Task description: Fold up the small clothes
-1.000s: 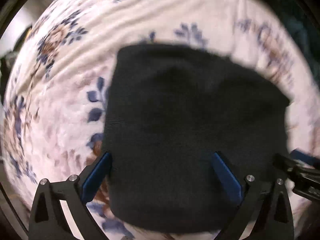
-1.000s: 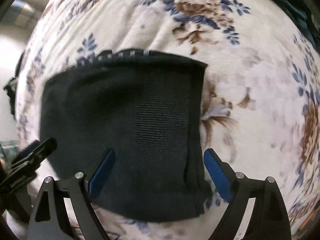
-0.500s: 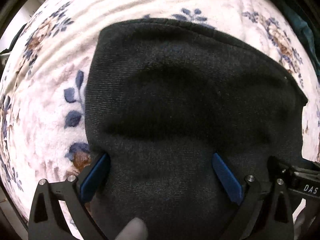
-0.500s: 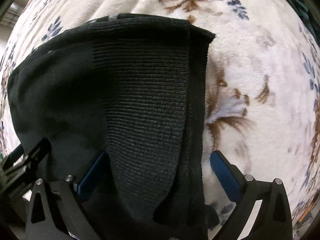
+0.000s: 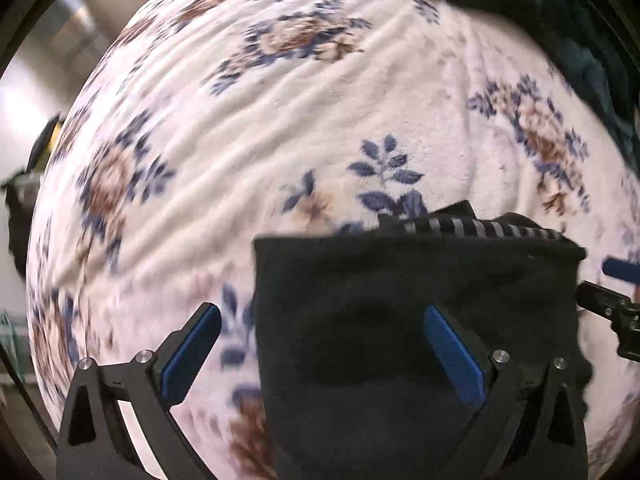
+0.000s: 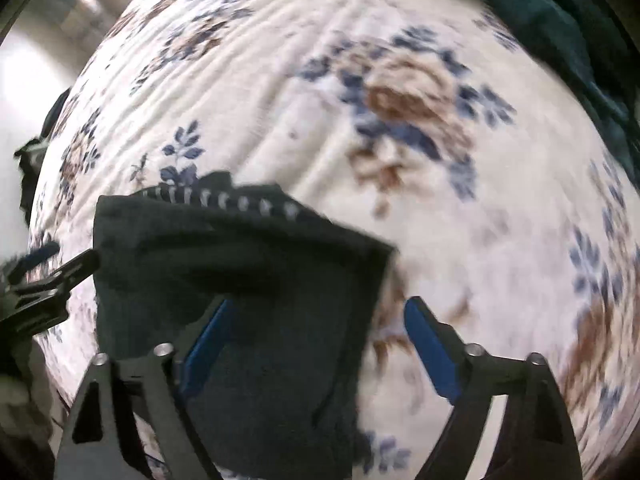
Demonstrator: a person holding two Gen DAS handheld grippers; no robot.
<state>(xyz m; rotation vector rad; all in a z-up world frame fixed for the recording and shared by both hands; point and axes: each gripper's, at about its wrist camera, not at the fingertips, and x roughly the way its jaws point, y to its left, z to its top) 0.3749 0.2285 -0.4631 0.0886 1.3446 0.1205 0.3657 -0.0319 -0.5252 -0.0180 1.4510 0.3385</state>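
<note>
Left edge of the room: past the bed's left side I see a pale wall or floor and a dark object [image 5: 18,216]; too blurred to name.
Left gripper [image 5: 320,354]: released, jaws spread wide. Its left blue pad is over bare blanket, its right pad over the cloth. It grasps nothing that I can see.
Garment [image 5: 416,320]: a small dark knit piece lying on the bed, near the grippers, right of centre in the left wrist view and left of centre in the right wrist view.
Striped edge [image 5: 480,227]: a black-and-white striped band peeks out along the garment's far edge, which suggests one layer lies over another.
Task progress: I judge at least one fold is made, since the piece reads as a neat, squared block with doubled layers. What is left, I think, is one more fold or a tidy-up of the near right corner, where the cloth looks loose. No other small clothes show here, so I cannot tell how many remain.
Right gripper [image 6: 316,344]: also released, jaws apart, straddling the garment's right edge; left pad over cloth, right pad over blanket. Holds nothing.
Surface: a bed covered by a cream fleece blanket [image 6: 500,240] with blue and brown flowers, gently rippled.
Far right: a dark teal cloth [image 6: 560,20] bunched at the blanket's far right corner.
</note>
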